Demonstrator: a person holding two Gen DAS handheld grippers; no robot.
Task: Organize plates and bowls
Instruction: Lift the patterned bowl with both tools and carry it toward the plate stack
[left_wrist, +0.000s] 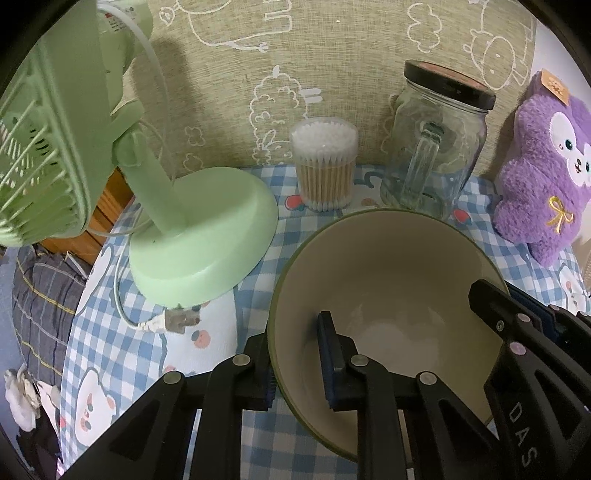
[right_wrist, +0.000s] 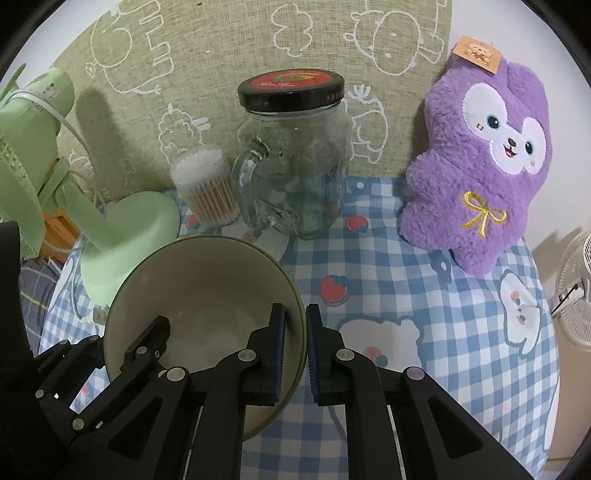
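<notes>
A cream bowl with a dark green rim (left_wrist: 388, 280) sits on the blue checked cloth, and it also fills the lower left of the right wrist view (right_wrist: 207, 280). My left gripper (left_wrist: 293, 332) is shut on the bowl's left wall, one pad inside and one outside. My right gripper (right_wrist: 295, 308) is shut on the bowl's right rim in the same way. Each gripper also shows in the other's view: the right gripper (left_wrist: 513, 299) at the bowl's far right edge, the left gripper (right_wrist: 125, 332) at its left edge. Nothing lies inside the bowl.
A green desk fan (left_wrist: 199, 236) stands just left of the bowl, its plug (left_wrist: 177, 319) lying on the cloth. Behind the bowl are a tub of cotton swabs (left_wrist: 325, 162) and a lidded glass jar (left_wrist: 436, 147). A purple plush toy (right_wrist: 476, 155) leans at the back right.
</notes>
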